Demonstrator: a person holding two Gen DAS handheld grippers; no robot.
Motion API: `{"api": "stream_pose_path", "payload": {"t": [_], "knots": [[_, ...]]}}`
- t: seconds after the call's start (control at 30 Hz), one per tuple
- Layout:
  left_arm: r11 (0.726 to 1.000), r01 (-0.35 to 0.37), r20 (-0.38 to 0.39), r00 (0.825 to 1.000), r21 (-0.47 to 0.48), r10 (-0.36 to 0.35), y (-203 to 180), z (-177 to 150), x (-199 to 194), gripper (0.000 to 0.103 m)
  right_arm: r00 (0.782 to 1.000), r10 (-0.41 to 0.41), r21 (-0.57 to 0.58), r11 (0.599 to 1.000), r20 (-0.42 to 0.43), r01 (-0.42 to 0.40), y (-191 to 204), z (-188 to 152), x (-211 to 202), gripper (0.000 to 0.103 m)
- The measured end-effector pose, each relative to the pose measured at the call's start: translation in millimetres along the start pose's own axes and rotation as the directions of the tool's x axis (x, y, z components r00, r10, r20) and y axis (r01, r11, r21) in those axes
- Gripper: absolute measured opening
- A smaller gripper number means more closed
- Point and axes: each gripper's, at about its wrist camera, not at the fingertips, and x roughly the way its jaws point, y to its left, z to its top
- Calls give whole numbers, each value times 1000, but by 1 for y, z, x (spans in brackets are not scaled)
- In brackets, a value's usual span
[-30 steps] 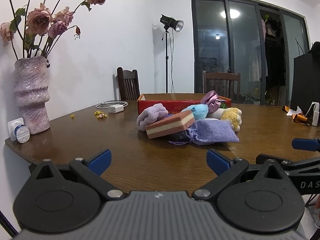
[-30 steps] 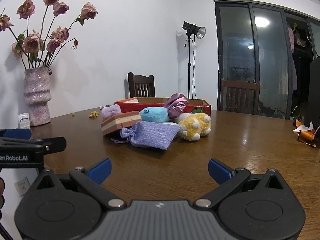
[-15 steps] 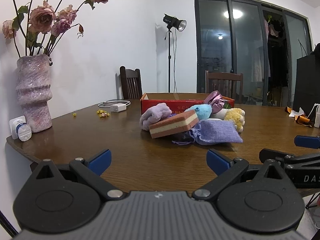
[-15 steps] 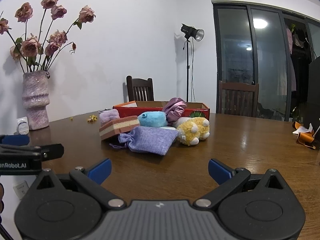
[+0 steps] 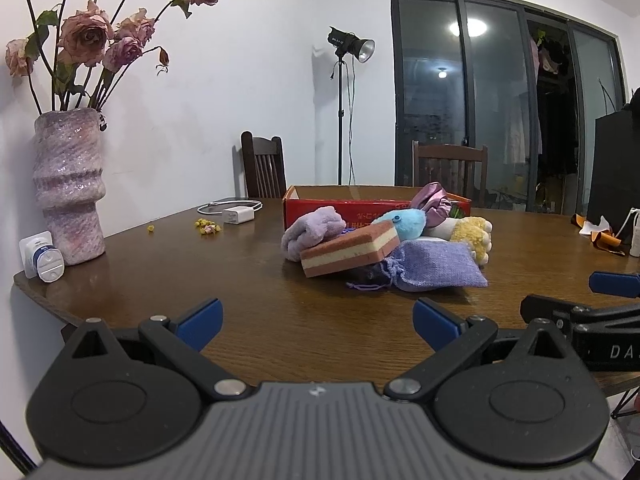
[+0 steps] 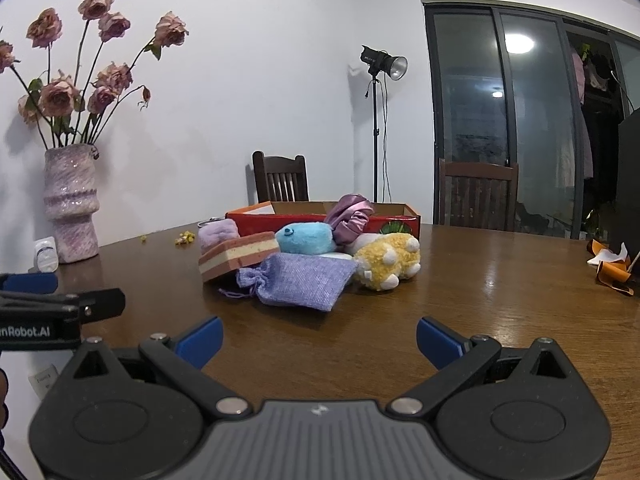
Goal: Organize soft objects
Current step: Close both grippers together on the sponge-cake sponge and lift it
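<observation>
White letters stand on the side of the right gripper [image 5: 600,312], seen at the right edge of the left wrist view. Only "DA" and part of a next letter show before the picture cuts them off.

White letters also stand on the side of the left gripper [image 6: 60,304], seen at the left edge of the right wrist view. They read "nRobot.AI", and the start of the word is cut off.

The red box [image 5: 320,204] has small gold marks printed on its front wall. They are too small and blurry to read.

The small white device [image 5: 44,258] beside the vase has a blue label, but no words can be read on it.
</observation>
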Motion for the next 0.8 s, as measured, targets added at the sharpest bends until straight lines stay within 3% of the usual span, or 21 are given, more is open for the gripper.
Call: {"api": "stream_pose_path", "payload": {"t": [0.3, 0.4, 0.47, 0.57, 0.67, 0.8], "knots": [[998, 34, 0, 999, -48, -34, 19, 14, 11, 103, 1000, 16, -5, 1000, 7, -16, 7, 21, 16, 103], [994, 67, -13, 998, -91, -69, 31, 18, 33, 103, 999, 48, 25, 999, -5, -48, 5, 29, 33, 103], [996, 61, -36, 997, -69, -63, 33, 24, 53, 103, 997, 76, 52, 996, -25, -75, 4, 36, 46, 102], [994, 81, -67, 994, -70, -86, 38, 35, 85, 103, 992, 107, 73, 992, -60, -102, 4, 43, 69, 91], [982, 144, -124, 979, -123, -159, 47, 44, 120, 99, 984, 149, 100, 985, -96, -139, 6, 51, 91, 80], [946, 237, -186, 942, -220, -279, 60, 56, 165, 91, 969, 218, 113, 972, -116, -205, 13, 63, 120, 80]]}}
